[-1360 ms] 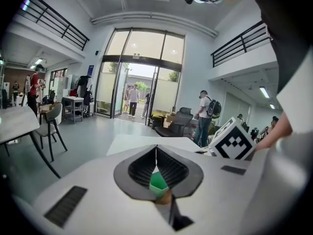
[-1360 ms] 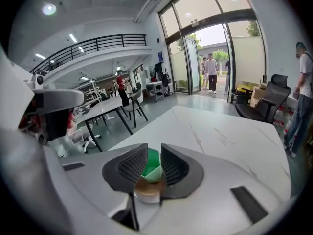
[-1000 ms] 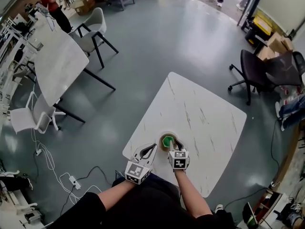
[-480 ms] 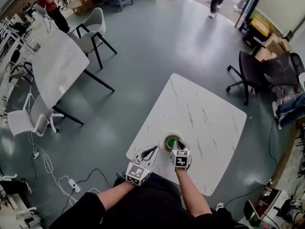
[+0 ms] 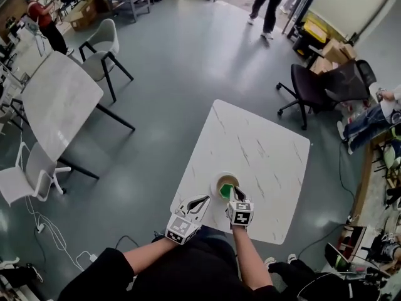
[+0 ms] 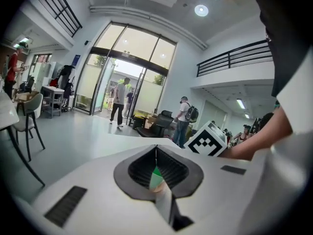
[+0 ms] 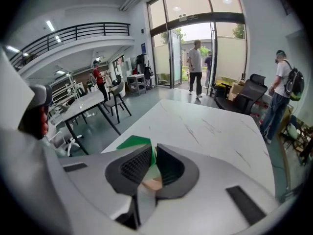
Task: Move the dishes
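Snugly between right fingers: green dish

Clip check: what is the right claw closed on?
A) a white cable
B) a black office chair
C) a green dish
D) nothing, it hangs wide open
C: in the right gripper view the right claw has its jaws pinched on the thin edge of the green dish.

Near the table's near edge, the right gripper covers the near side of the green dish and the near rim of the round bowl. The dish is too small there to tell its shape. In the right gripper view the jaws hide all but one green corner. The left gripper and forearms hide part of the table's near edge.
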Demonstrator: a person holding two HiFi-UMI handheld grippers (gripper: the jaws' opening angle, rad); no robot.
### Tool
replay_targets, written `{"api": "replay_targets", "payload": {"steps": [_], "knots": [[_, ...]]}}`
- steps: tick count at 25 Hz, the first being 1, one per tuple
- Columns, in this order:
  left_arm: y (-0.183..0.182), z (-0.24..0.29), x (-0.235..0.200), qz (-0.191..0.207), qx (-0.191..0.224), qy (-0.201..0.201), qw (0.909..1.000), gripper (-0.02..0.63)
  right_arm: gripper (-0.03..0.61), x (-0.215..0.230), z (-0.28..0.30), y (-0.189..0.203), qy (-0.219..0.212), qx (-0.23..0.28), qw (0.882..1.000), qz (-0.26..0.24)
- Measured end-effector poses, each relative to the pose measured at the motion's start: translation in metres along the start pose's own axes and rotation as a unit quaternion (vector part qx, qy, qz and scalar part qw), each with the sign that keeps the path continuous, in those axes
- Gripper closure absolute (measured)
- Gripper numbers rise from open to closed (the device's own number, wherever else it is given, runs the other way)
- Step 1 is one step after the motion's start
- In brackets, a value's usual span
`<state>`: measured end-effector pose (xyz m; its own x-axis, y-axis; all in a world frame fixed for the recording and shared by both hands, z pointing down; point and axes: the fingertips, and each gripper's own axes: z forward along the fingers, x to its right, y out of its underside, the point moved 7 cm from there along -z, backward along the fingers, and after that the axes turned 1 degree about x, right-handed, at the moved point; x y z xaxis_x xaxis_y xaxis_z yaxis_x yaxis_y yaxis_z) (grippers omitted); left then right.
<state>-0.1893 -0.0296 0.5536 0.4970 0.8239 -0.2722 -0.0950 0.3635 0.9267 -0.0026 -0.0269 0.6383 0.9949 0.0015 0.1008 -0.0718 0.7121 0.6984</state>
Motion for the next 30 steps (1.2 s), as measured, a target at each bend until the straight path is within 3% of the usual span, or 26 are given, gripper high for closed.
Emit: {"api": "replay_targets", "payload": {"steps": [4,8,18,23,30], "knots": [[-0.009,-0.006,-0.005,0.022,0.002,0.034,0.9992,0.597,0.531,-0.009,-0.024,0.001,0.029,0.02,0.999,0.04],[-0.014,-0.003,-0.012,0.021,0.013,0.034,0.9991,0.597,0.532,0.0,-0.044,0.018,0.053,0.035,0.995,0.083],[-0.004,0.033,0.028,-0.001,0.014,0.007,0.9999,0.597,0.531,0.06,-0.074,0.029,0.061,0.053,0.993,0.08],[-0.003,0.066,0.058,0.02,0.01,0.006,0.9997,0.597,0.531,0.088,-0.078,0.037,0.044,0.052,0.995,0.069],[0.012,0.108,0.096,0.022,0.004,-0.013,0.9997,0.597,0.531,0.142,-0.074,0.05,0.022,0.042,0.997,0.067]]}}
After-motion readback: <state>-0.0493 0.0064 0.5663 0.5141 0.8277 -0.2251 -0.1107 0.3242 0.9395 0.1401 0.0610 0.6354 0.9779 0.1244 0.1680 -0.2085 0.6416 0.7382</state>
